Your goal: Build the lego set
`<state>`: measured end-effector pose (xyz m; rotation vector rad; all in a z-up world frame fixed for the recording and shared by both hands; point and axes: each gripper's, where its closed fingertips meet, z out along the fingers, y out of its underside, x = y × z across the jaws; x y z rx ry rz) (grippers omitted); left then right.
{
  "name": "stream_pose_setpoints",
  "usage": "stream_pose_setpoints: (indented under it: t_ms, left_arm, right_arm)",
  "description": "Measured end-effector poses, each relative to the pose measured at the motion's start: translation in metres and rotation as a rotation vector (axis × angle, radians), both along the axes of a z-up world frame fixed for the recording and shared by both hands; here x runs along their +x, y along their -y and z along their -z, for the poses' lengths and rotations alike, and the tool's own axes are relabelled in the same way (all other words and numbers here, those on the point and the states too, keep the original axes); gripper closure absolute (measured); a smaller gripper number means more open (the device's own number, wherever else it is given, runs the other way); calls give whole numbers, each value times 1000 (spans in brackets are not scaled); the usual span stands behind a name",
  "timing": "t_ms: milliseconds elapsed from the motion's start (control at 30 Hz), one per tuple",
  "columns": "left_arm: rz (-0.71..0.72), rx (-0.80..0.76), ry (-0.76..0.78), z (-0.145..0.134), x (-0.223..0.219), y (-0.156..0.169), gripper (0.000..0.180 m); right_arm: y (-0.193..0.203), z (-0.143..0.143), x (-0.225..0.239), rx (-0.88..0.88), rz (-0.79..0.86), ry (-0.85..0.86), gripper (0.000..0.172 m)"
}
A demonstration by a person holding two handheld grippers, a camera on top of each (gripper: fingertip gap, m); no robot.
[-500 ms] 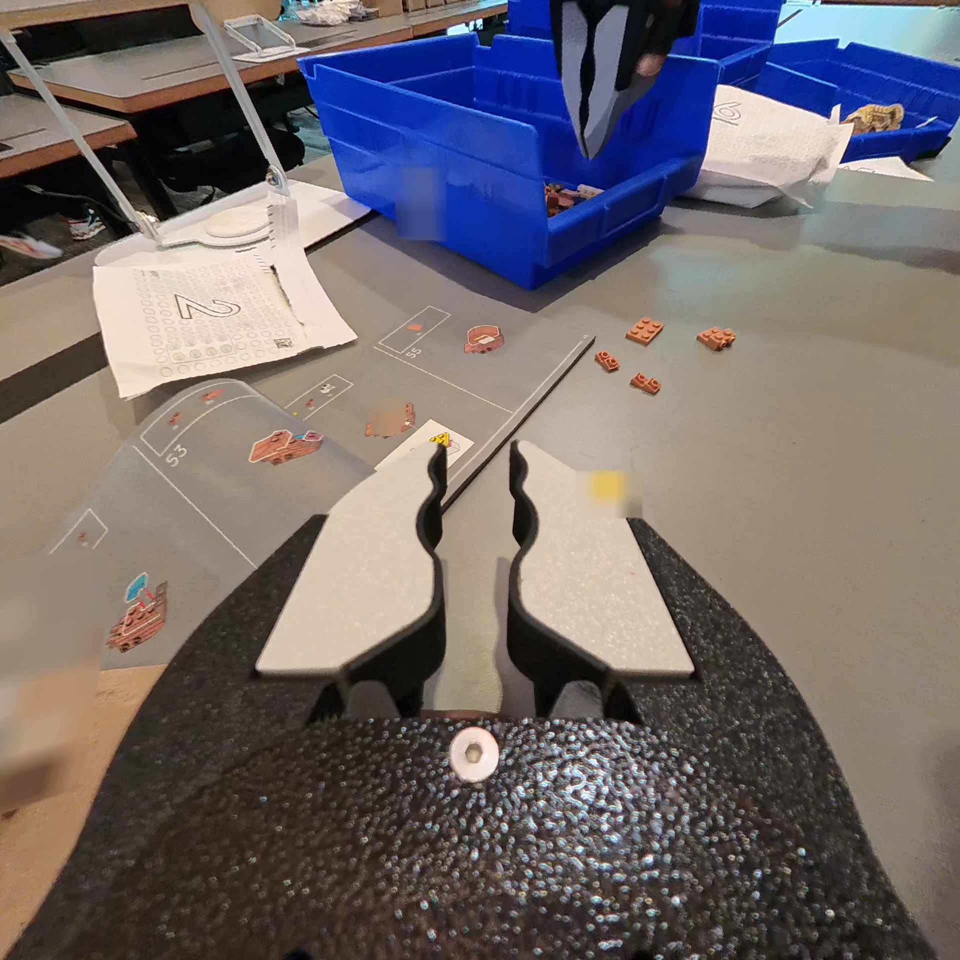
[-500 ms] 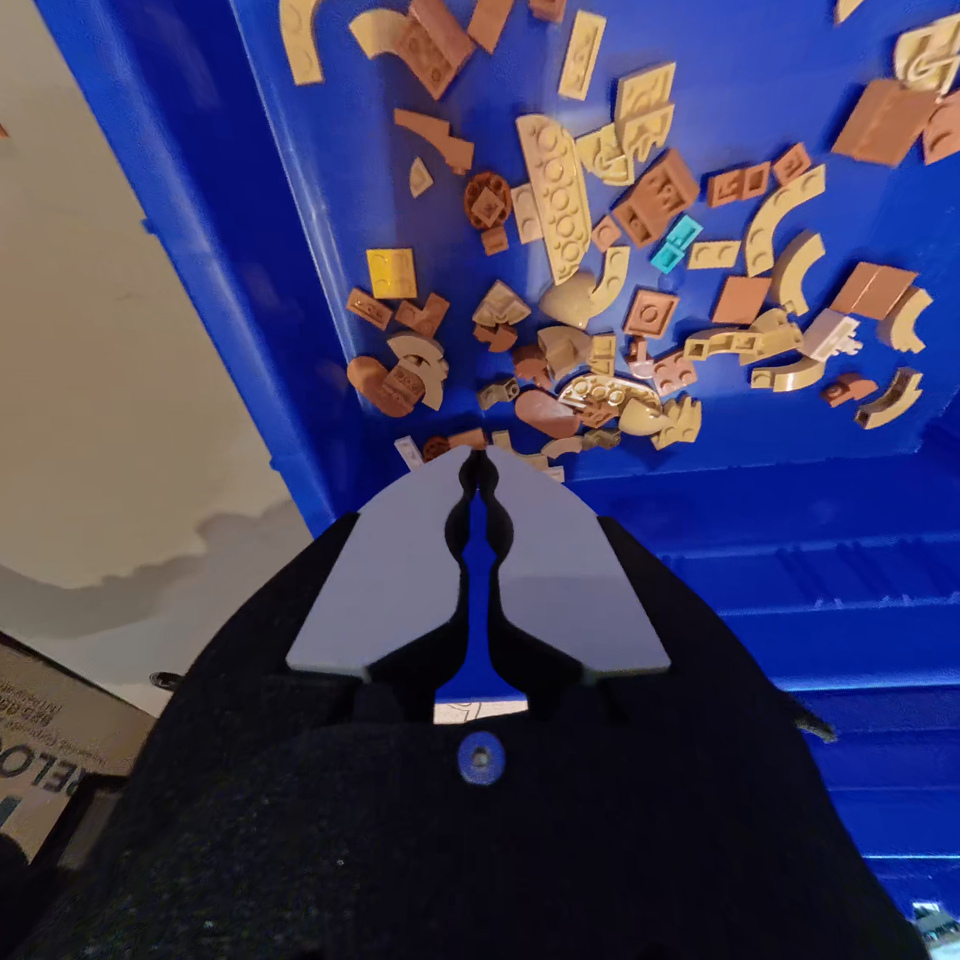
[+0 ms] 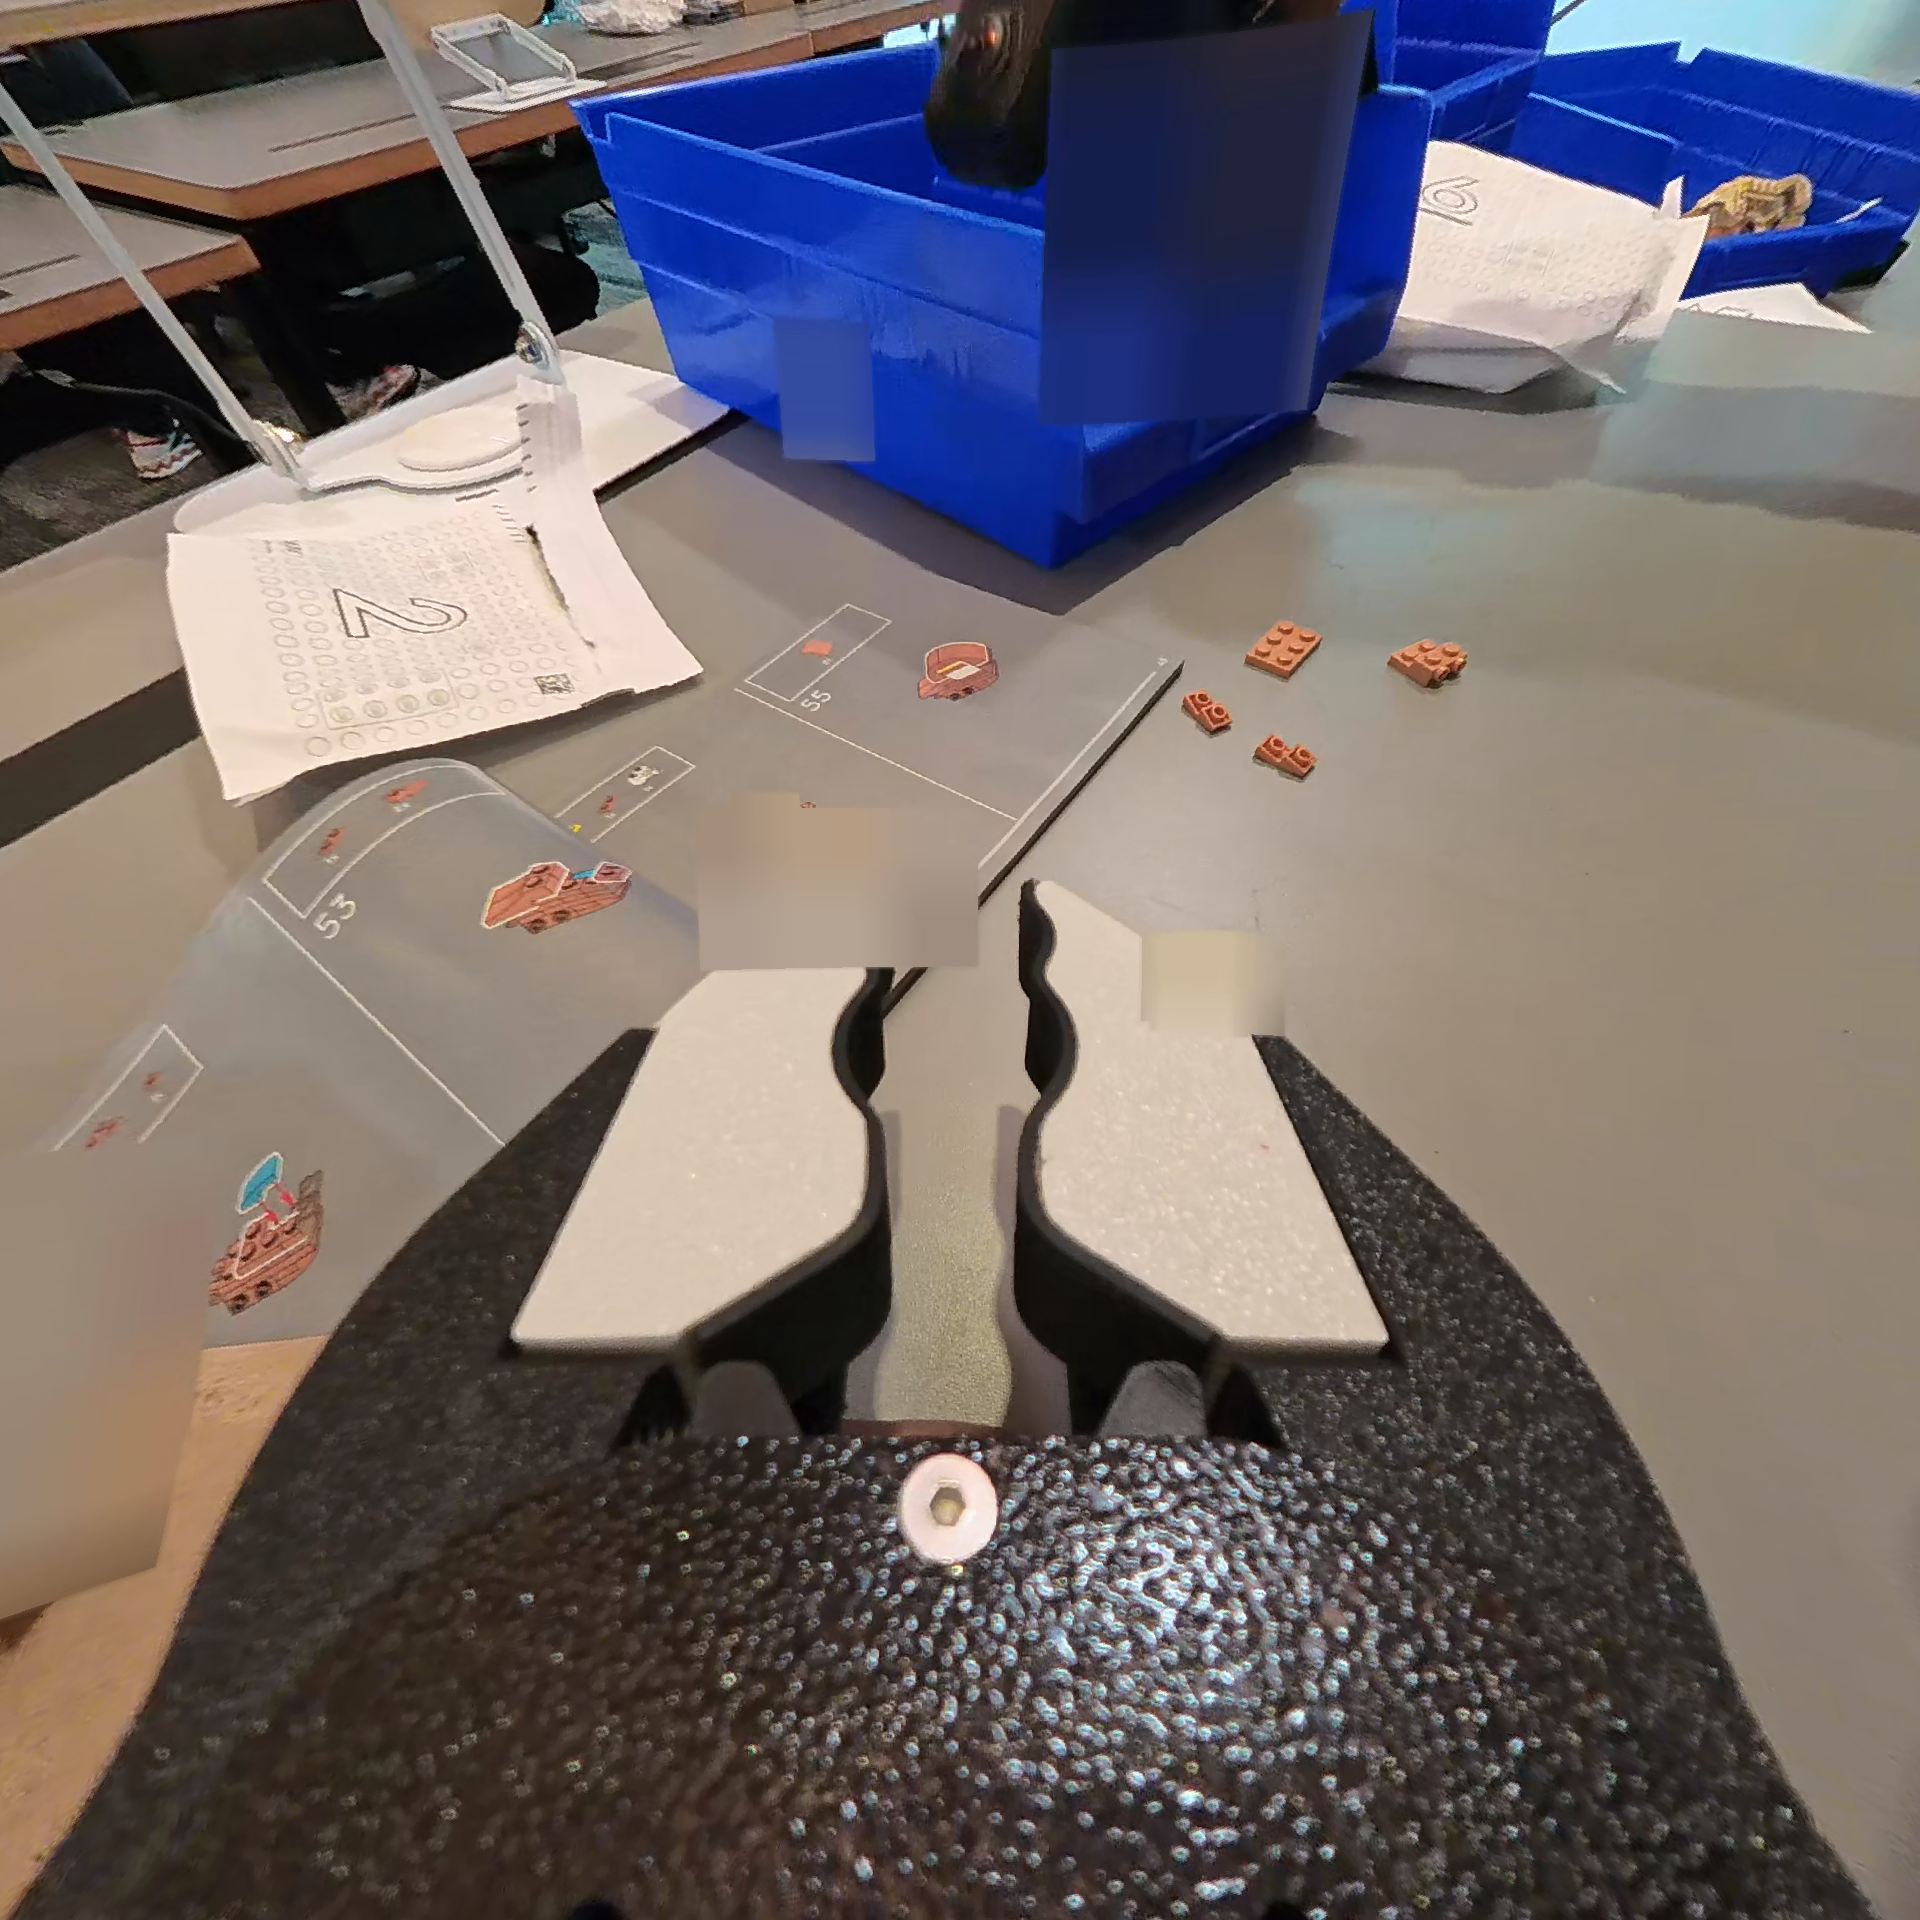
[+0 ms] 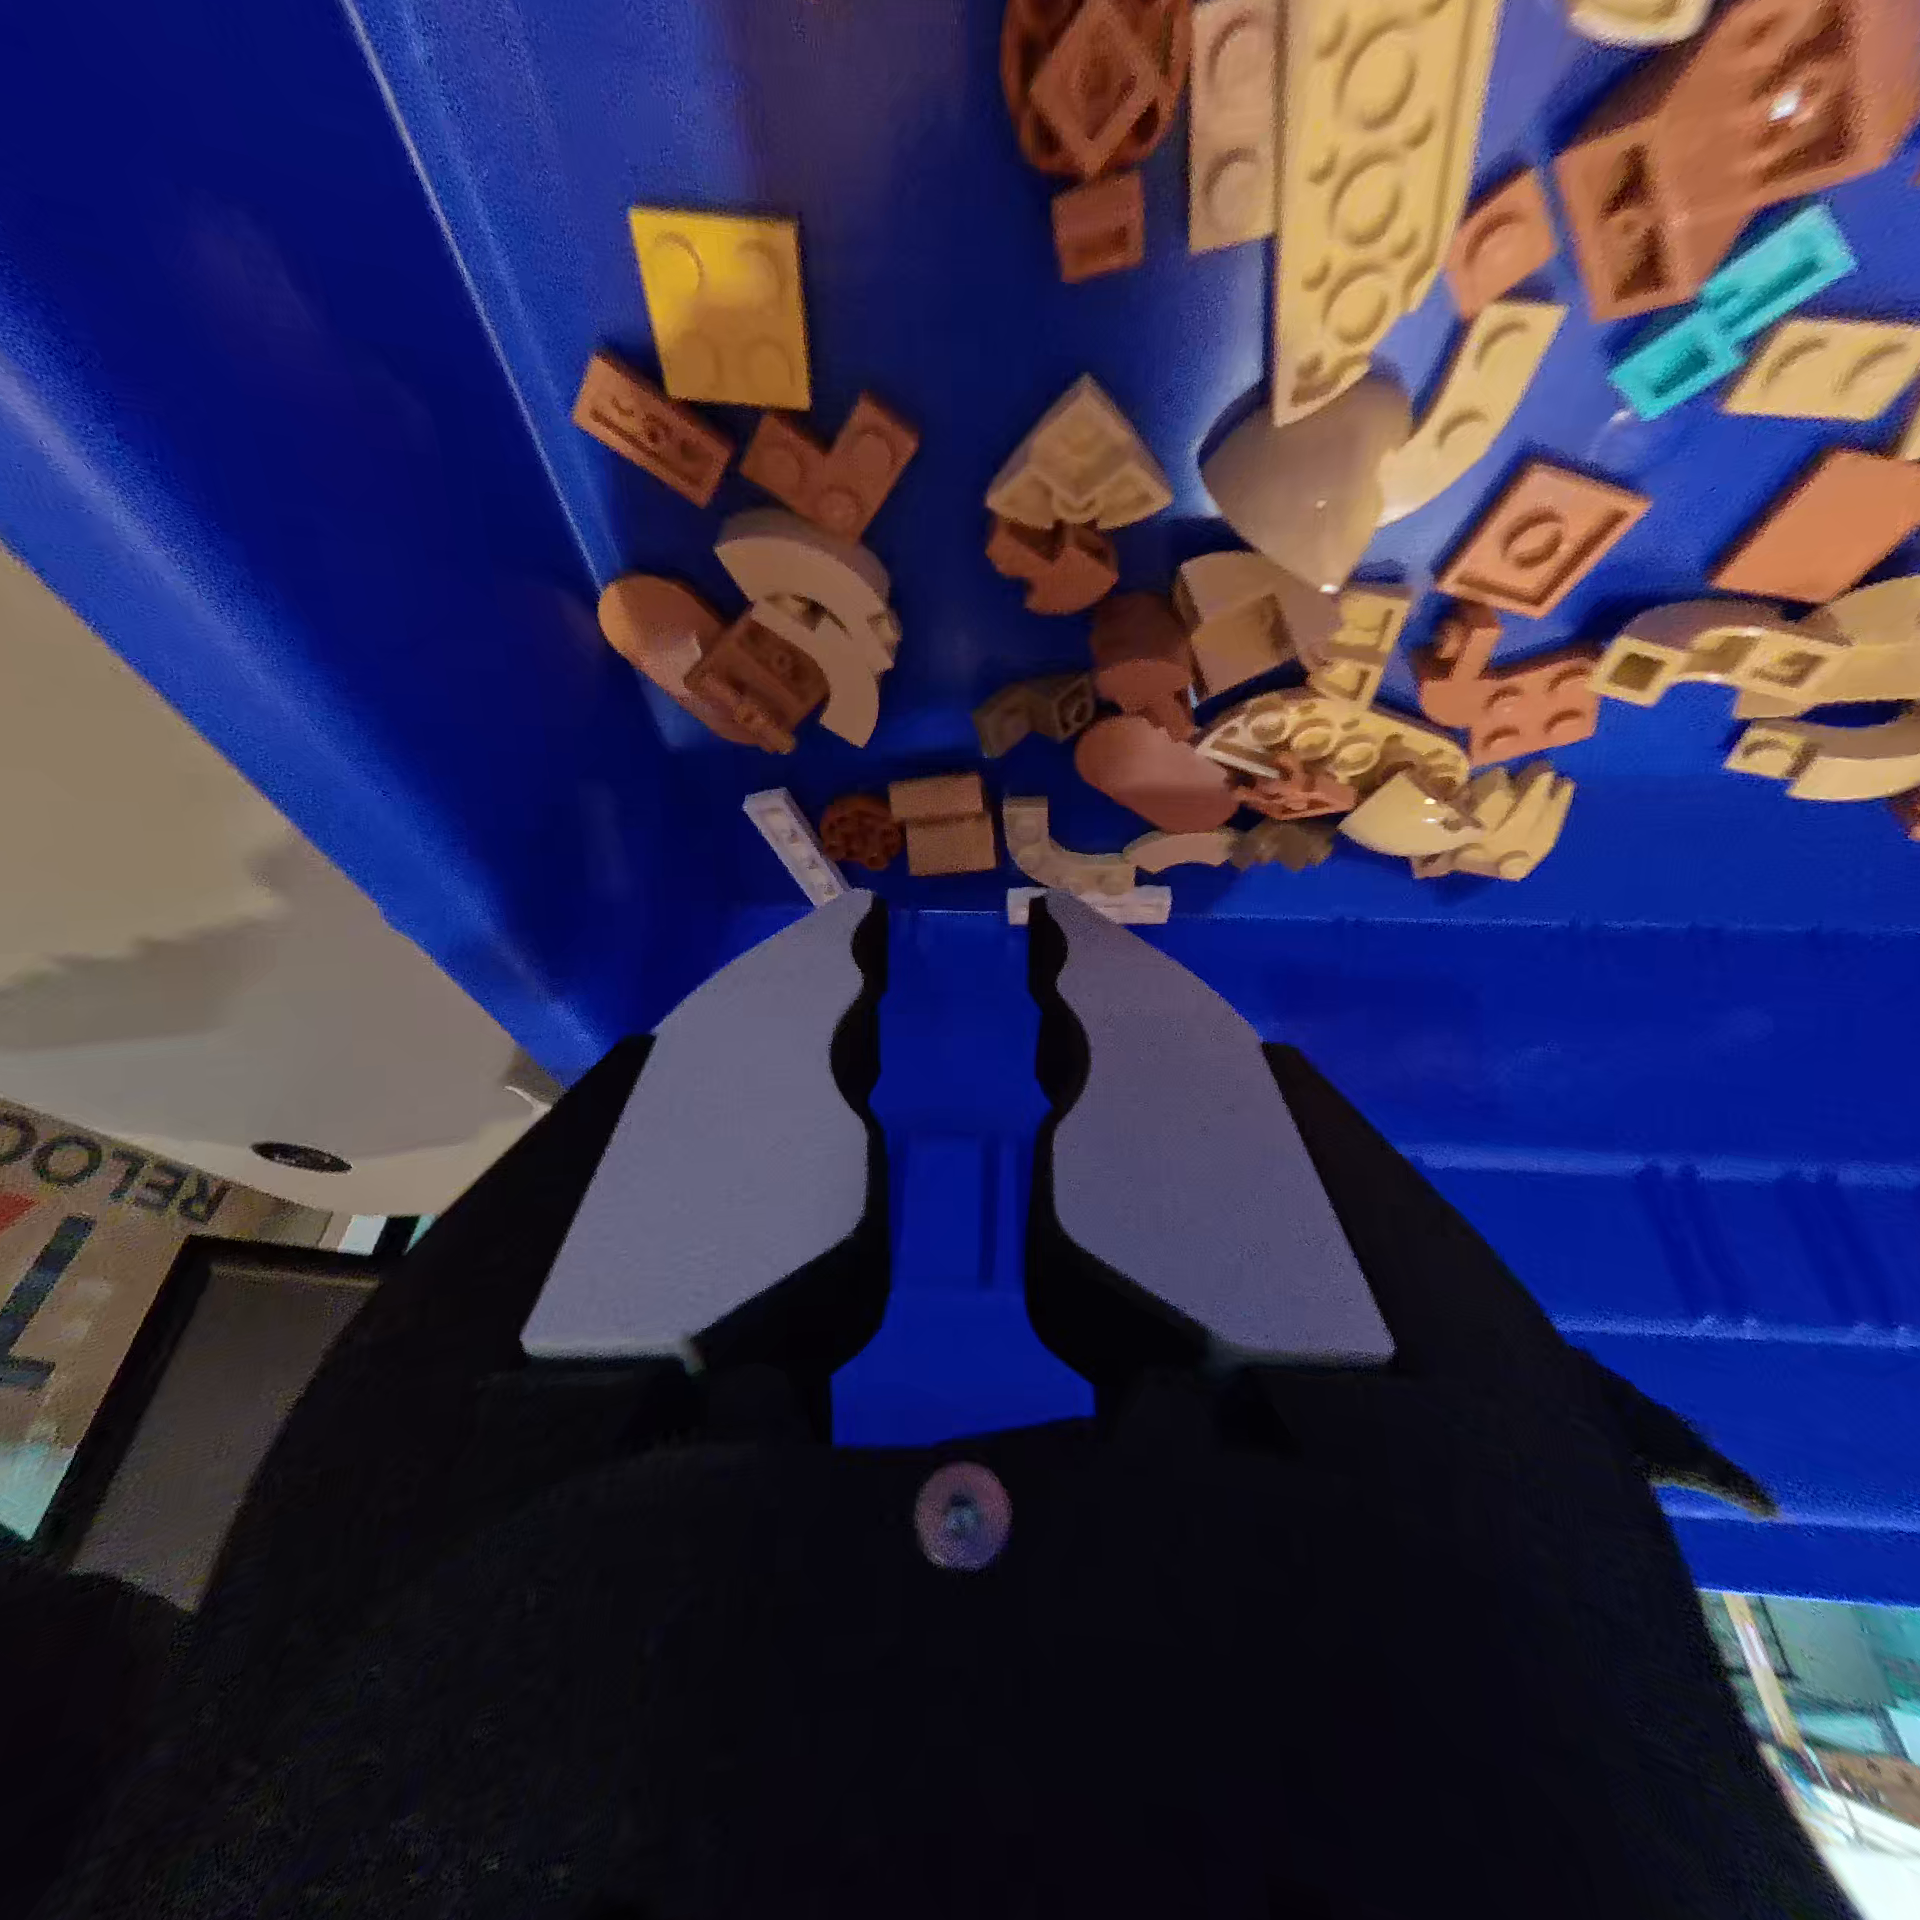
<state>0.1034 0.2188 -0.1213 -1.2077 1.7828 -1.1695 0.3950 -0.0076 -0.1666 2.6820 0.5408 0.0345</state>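
Your grey table point(image 3: 1558, 1039) fills the left wrist view, unchanged from half a second ago; the blue bin point(image 3: 831, 270) stands at twelve o'clock, the open instruction booklet point(image 3: 914, 748) at eleven, a white printed sheet point(image 3: 416, 634) at ten; four small brown bricks point(image 3: 1284, 649) lie loose at one o'clock, well apart from your left gripper point(image 3: 951, 935). That gripper hangs over the booklet's edge exactly as before, its jaws parted a little and bare, with table showing through the gap.

Your right gripper point(image 4: 956, 914) has changed most: its jaws were pinched nearly together half a second ago and now stand apart, with only blue bin wall point(image 4: 1558, 1039) between them; the camera has also dropped closer to the bricks, which loom larger.

Only the right wrist view shows the bin's inside: a scatter of tan and brown pieces point(image 4: 1299, 623) from twelve to three o'clock, a yellow plate point(image 4: 722, 307) at eleven; just beyond the tips sit a white strip point(image 4: 795, 847), a small brown round piece point(image 4: 860, 831), a tan block point(image 4: 943, 824) and a pale curved piece point(image 4: 1060, 852). From the left wrist view that gripper is only a dark shape point(image 3: 987, 94) dipping into the bin, partly masked.
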Motion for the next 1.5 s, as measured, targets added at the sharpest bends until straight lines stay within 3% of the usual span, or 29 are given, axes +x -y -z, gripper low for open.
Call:
stream_pose_setpoints:
  t_ms: [333,367,633,767,900,1300,1500]
  left_arm:
    - [8,7,-1,1,0,2,158]
    - [8,6,-1,0,0,1,158]
    - [15,19,-9,2,-1,4,158]
    - [18,34,-12,3,-1,5,158]
    - [12,26,-13,3,-1,4,158]
    - [17,20,-15,3,-1,4,158]
    - [14,22,-12,3,0,4,158]
  right_arm:
    - [-1,8,-1,-24,-16,-11,156]
    - [-3,7,-1,-3,-13,-19,171]
    - [-21,-7,-6,212,-34,-68,172]
    - [-23,0,-7,198,-145,-41,161]
    - [-28,7,-7,199,-123,-54,153]
    - [-27,13,-9,172,-149,-53,160]
    - [-33,-6,-15,303,-121,-56,161]
